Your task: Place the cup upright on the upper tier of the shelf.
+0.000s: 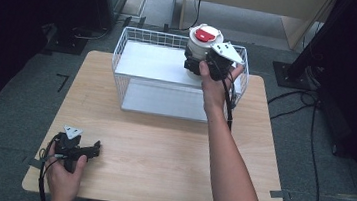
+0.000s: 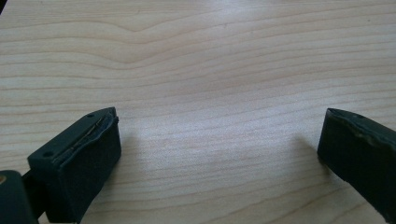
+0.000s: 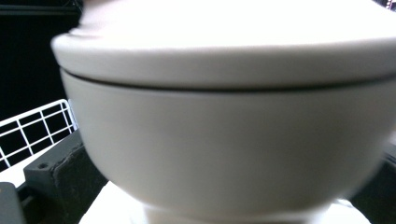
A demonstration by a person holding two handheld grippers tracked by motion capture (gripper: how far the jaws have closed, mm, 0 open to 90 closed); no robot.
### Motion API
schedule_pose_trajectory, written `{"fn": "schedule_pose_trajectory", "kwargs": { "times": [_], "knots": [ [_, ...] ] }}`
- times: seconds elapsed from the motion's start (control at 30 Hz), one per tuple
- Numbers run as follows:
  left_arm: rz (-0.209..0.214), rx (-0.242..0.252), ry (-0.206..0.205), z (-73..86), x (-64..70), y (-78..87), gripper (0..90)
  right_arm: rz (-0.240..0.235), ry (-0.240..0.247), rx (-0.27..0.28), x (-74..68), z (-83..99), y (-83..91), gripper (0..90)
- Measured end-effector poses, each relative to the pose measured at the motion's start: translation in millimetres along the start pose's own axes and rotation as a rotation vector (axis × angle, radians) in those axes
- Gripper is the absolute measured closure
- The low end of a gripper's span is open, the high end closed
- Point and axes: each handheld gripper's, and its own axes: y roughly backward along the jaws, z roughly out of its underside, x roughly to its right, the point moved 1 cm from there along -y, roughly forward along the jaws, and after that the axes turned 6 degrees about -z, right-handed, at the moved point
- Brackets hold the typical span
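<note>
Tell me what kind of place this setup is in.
Probably a lab or recording workspace: a bare wooden table on grey carpet, black equipment stands with loose floor cables, and a hand-held right gripper holding a white container.

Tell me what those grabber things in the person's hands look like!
Each is black. The left gripper and the right gripper both carry a grey three-cornered plate on top and trail a black cable. The jaws are blocky with dark padded faces. The person's forearms are bare, with no sleeves in sight.

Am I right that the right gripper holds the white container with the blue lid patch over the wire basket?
Not quite: the patch on the lid is red, as the high view shows. The right gripper does hold the white container over the wire basket.
</note>
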Motion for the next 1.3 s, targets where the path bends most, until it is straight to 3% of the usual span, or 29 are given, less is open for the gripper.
{"fn": "schedule_pose_trajectory", "kwargs": {
  "times": [0.57, 1.0, 1.3],
  "knots": [
    [0.000, -0.001, -0.001, 0.0, -0.1, 0.0, 0.0, -0.009, -0.025, -0.029, 9.0, 30.8, 25.9, 0.0],
    [0.002, 0.000, -0.005, -0.4, 0.1, -0.2, 0.0, -0.057, 0.009, -0.040, 6.3, 49.2, 56.1, 0.0],
    [0.002, 0.000, -0.005, -0.3, 0.1, -0.2, 0.0, -0.054, 0.009, -0.043, 9.7, 61.3, 73.2, 0.0]
  ]
}}
